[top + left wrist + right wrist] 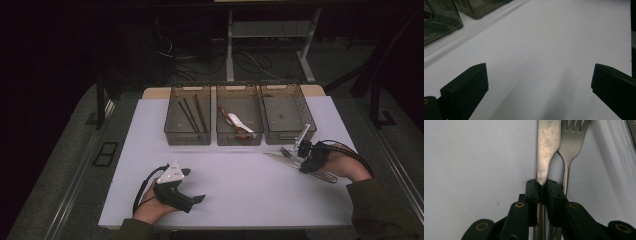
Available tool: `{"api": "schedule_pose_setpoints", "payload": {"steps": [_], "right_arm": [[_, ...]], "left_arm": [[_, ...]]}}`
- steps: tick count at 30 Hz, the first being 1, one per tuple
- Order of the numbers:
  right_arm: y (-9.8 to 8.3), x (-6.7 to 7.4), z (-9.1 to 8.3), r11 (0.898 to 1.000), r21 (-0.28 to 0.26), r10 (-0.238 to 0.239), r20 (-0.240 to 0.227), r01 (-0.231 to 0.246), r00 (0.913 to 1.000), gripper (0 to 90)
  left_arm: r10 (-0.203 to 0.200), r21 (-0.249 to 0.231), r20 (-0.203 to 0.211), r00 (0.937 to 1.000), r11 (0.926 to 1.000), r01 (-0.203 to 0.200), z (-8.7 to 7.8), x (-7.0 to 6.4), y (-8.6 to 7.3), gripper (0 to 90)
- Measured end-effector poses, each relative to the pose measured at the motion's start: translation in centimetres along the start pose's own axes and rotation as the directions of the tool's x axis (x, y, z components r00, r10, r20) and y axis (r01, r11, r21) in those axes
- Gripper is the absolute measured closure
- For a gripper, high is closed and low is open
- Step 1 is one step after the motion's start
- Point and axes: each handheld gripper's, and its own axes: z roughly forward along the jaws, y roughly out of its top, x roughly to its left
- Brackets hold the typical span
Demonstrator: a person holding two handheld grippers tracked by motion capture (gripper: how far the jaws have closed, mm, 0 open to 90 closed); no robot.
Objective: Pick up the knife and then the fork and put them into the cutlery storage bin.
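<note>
I am pinching the knife (548,143) with my right gripper (541,186): its jaws are pressed together on the narrow neck of the knife, where the wide flat part tapers down, and the metal is sitting squarely between the two black pads. A fork (571,142) is lying just beside the knife, on its right in the right gripper view, tines pointing away from me; its thin handle is running past the outside of one jaw (I cannot tell whether it is touching that jaw). Both pieces are lying on the white table (240,185).

From the high view, my right gripper (303,150) is working at the right side of the table, just in front of the rightmost of three wire bins (288,119), with the cutlery spread flat under it. The middle bin (239,122) is holding a white and a reddish utensil, and the left bin (188,122) is holding dark chopsticks (192,114).

My left gripper (197,192) is resting low near the front edge of the table, well apart from the knife. Its jaws are standing spread wide, with nothing but bare white table between them in the left gripper view.
</note>
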Motion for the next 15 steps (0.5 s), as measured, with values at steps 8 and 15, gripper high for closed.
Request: {"api": "schedule_pose_setpoints", "payload": {"steps": [8,15], "right_arm": [[-0.5,0.4,-0.7,0.999,-0.048,0.002,-0.016,-0.002,0.9999,80.3],[-1.3,0.7,-1.7,0.993,-0.117,0.024,-0.012,-0.026,0.9996,80.4]], "left_arm": [[-0.001,-0.001,-0.001,1.0000,1.0000,0.001,0.0,0.0,0.0,0.0],[-0.002,-0.003,-0.003,1.0000,1.0000,0.002,-0.1,0.0,0.0,0.0]]}}
